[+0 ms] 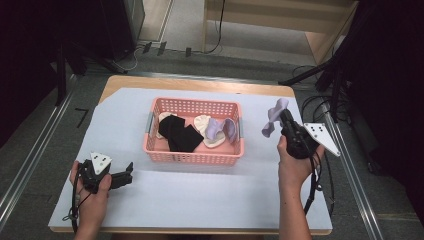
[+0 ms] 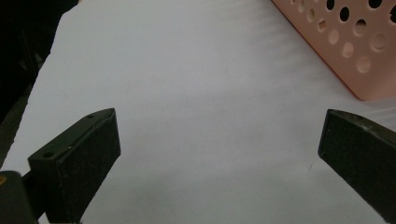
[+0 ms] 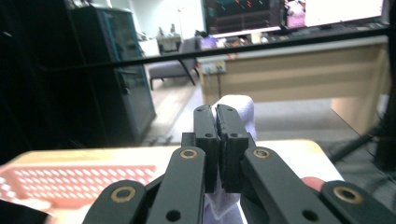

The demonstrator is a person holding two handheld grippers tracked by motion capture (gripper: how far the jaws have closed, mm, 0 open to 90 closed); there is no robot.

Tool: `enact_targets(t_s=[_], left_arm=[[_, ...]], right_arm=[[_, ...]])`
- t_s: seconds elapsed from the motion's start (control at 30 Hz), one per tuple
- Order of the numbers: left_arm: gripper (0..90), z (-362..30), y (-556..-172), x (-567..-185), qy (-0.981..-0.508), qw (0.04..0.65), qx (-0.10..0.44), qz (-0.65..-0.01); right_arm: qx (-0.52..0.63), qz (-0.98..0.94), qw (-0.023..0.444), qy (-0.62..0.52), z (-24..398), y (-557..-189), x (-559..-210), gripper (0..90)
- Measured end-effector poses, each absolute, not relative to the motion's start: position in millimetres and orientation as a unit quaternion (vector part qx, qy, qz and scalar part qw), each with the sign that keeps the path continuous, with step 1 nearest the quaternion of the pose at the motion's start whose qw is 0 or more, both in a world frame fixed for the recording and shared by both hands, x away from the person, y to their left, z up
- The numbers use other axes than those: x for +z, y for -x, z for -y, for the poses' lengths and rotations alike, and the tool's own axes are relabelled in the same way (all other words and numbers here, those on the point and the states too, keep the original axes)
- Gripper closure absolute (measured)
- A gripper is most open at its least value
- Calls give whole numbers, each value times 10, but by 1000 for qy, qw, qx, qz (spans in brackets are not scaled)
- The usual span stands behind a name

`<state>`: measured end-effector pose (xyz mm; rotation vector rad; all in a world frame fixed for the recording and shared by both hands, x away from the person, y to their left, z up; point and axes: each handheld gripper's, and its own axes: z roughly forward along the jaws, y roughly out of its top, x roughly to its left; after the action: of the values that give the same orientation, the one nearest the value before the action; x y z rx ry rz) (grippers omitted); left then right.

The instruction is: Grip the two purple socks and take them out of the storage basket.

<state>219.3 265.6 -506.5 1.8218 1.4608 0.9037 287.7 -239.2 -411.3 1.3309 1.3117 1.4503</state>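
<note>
A pink perforated basket [image 1: 192,156] sits mid-table holding a black sock [image 1: 180,133], cream socks [image 1: 202,122] and a lilac sock [image 1: 218,129]. To its right, my right gripper [image 1: 283,116] is lifted above the table, shut on another lilac sock [image 1: 272,119] that dangles from it. In the right gripper view the jaws are pressed together on that sock [image 3: 239,107], with the basket [image 3: 74,184] lower left. My left gripper [image 1: 131,169] rests low at the front left, open; its fingers [image 2: 79,158] stand wide apart over bare white cover, the basket corner [image 2: 355,46] at upper right.
A white sheet [image 1: 200,200] covers the wooden table. Metal rails [image 1: 30,160] run along both sides, with cables [image 1: 312,105] and dark stands off the right edge. A wooden desk [image 3: 299,79] stands beyond the far edge.
</note>
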Motion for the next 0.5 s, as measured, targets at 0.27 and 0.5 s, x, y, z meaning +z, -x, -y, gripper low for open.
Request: enact_targets(t_s=[0.27, 0.5], left_arm=[[0, -2655, -2191, -5063, -691, 312, 344, -554], [0, -2652, -2190, -5066, -689, 315, 344, -555]], right_arm=[[528, -526, 362, -560, 2545, -2913, -4517, 884], [502, -527, 338, -596, 2612, -2959, -4816, 775]])
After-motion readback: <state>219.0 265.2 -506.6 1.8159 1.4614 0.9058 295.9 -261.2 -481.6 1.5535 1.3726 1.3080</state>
